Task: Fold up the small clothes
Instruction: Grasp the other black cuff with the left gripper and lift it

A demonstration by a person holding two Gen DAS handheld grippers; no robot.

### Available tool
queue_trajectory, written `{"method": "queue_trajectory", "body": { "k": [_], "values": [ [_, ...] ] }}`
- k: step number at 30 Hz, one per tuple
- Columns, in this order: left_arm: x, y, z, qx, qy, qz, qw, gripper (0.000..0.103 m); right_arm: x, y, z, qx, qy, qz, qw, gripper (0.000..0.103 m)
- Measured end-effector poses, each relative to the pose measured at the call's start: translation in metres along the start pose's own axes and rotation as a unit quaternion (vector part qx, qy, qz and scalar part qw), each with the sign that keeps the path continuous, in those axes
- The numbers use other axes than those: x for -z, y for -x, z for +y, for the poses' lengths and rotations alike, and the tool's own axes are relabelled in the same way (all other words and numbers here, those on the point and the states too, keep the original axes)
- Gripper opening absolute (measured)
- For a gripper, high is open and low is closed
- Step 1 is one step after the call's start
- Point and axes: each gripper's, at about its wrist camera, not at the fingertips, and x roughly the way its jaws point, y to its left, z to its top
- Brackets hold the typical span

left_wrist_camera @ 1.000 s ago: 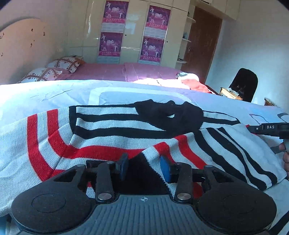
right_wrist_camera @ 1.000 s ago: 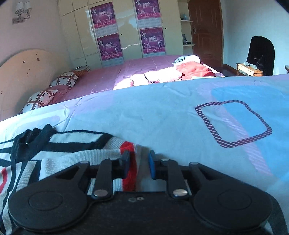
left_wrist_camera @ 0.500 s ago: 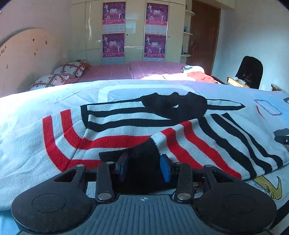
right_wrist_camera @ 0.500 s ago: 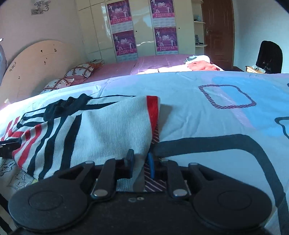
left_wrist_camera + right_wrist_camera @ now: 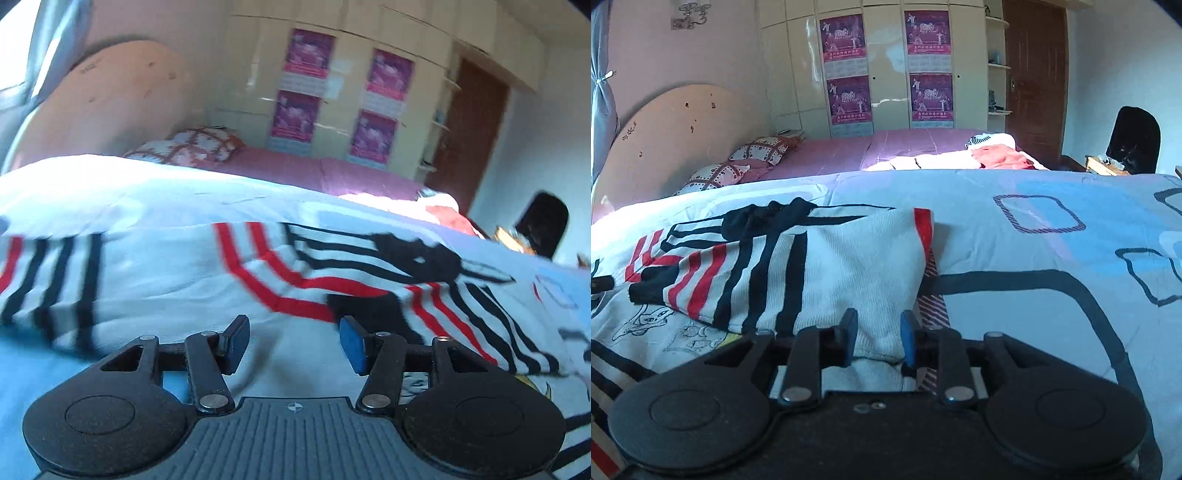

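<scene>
My left gripper (image 5: pixel 293 341) is tipped downward over the bed and rolled, so the whole room leans in its view and the picture is smeared with blur. Its jaws have just been opening and now stand well apart; between the blue pads (image 5: pixel 352 345) I see only pale cloth lying below, nothing pinched. The striped sweater (image 5: pixel 332 280) sprawls across the bedspread (image 5: pixel 166 199) ahead of me, white knit with red and black bands, its dark collar patch off to the right of the fingers. One sleeve end with black stripes trails out to the left.

My right gripper (image 5: pixel 877 336) also points down at a slant, level in roll, sitting low at the near edge of the sweater (image 5: pixel 827 273). Its jaws have just been opening a little; they stand narrowly apart with a fold of the white knit hem between them. The cloth fills the gap, yet whether the pads (image 5: pixel 849 334) press on it I cannot tell.

From this side the sweater lies partly folded over itself, a red-edged hem toward the right, on the patterned bedspread (image 5: pixel 1052 229). Behind it are a pink bed (image 5: pixel 905 147), two pillows (image 5: pixel 738 162) by the headboard (image 5: pixel 665 129), and a wardrobe (image 5: pixel 886 66) with four posters.
</scene>
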Motion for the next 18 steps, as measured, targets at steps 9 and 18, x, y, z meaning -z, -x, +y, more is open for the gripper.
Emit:
{"method": "queue_trajectory", "body": {
  "k": [9,18],
  "values": [
    [0.03,0.048,0.227,-0.099,0.311,-0.067,0.9428,0.054,0.016,-0.003,0.024,0.003,-0.044,0.03,0.999,0.027],
    [0.031,0.02,0.295,-0.046,0.4,-0.094,0.9103,0.053,0.001,-0.005,0.072,0.007,-0.039,0.019,0.999,0.027]
  ]
}}
